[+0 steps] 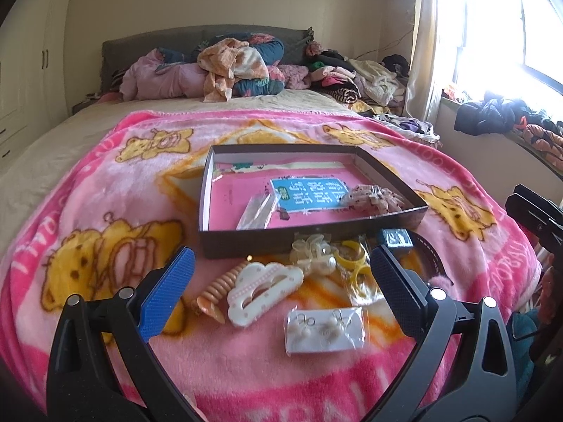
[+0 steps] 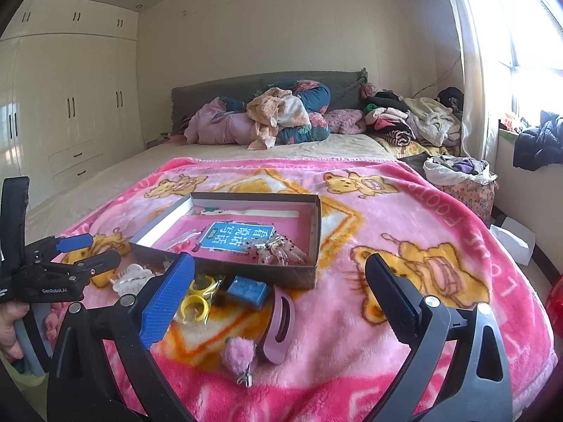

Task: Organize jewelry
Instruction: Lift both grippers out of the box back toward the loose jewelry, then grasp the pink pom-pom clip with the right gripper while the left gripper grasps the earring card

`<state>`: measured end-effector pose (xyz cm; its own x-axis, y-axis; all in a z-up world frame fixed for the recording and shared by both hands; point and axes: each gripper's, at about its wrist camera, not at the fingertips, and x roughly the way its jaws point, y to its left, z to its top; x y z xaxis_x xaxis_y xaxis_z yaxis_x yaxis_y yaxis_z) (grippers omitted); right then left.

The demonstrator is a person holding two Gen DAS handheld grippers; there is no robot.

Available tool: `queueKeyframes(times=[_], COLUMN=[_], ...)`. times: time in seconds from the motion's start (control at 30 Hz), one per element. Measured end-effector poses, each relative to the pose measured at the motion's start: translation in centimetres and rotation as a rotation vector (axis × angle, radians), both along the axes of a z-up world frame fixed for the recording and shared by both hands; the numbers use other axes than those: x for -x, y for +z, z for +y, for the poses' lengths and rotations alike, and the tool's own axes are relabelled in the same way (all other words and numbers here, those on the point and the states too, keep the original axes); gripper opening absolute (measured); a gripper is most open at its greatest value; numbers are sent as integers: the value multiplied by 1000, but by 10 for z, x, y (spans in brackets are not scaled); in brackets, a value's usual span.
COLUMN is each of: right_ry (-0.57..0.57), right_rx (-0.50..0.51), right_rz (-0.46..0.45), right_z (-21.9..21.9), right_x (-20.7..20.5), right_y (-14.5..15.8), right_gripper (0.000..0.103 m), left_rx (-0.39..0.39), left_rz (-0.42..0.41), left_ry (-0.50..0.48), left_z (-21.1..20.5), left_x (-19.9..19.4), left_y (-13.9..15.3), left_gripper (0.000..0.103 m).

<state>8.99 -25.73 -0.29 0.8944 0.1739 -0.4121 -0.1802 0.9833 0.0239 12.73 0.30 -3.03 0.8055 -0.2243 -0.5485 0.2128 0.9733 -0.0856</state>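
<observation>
A shallow brown box (image 1: 246,242) lies on the pink bear blanket (image 1: 105,193). It holds a pink book, a small plastic bag (image 1: 255,211) and a translucent claw clip (image 1: 373,200). In front of the box lie a white cloud-shaped clip (image 1: 264,288), an orange spiral clip (image 1: 218,288), a bagged earring card (image 1: 325,328), a cream claw (image 1: 311,256), yellow rings (image 1: 355,260) and a small blue box (image 1: 396,237). My left gripper (image 1: 281,256) hovers open over the white clip. My right gripper (image 2: 279,263) is open above a pink clip (image 2: 278,323) and a pink pom-pom clip (image 2: 239,353).
Piled clothes (image 1: 228,66) cover the head of the bed. A wardrobe (image 2: 70,105) stands to the left, a window (image 1: 510,35) to the right. A bag of laundry (image 2: 461,183) sits on the floor beyond the bed's right edge. A hand (image 2: 10,330) holds the left gripper's handle.
</observation>
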Motion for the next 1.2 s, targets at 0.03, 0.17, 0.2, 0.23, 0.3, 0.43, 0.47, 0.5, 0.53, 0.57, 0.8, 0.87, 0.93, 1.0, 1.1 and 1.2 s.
queueKeyframes(times=[0.03,0.17,0.2,0.23,0.3,0.43,0.47,0.5,0.53,0.57,0.8,0.87,0.93,1.0,1.1,1.2], right_ry=[0,11,16,18,18,27,32,36,39,40,67,77,88,99,118,131], right_rx=[3,17,21,25,29,28,32,37,41,44,42,43,43,44,50,48], right_rz=[1,12,16,20,26,55,61,68,75,83,147,167,189,209,268,342], right_z=[0,1,2,3,4,4,6,7,9,10,16,18,19,21,25,28], right_x=[2,9,12,12,15,19,19,20,20,19,14,12,10,8,0,-9], right_y=[-1,-6,-7,-8,-11,-19,-21,-23,-25,-26,-41,-44,-48,-51,-58,-69], right_gripper=[95,95,95,95,95,95,95,95,95,95,95,95,95,89,81,69], left_rx=[-1,-4,-4,-6,-15,-23,-25,-25,-27,-30,-35,-29,-28,-24,-28,-23], left_rz=[2,8,11,15,24,35,39,44,47,51,77,92,101,116,126,139], left_ry=[0,-5,-6,-11,-15,-25,-27,-31,-33,-33,-66,-78,-87,-98,-113,-117], left_z=[0,2,2,2,2,2,2,2,2,1,-1,-3,-5,-8,-12,-15], left_x=[1,9,11,13,14,19,20,21,21,22,24,23,22,20,18,14], left_y=[-1,-8,-9,-11,-14,-20,-21,-23,-25,-26,-37,-41,-45,-48,-52,-57], left_gripper=[91,91,91,91,91,91,91,91,91,91,91,91,91,91,91,91])
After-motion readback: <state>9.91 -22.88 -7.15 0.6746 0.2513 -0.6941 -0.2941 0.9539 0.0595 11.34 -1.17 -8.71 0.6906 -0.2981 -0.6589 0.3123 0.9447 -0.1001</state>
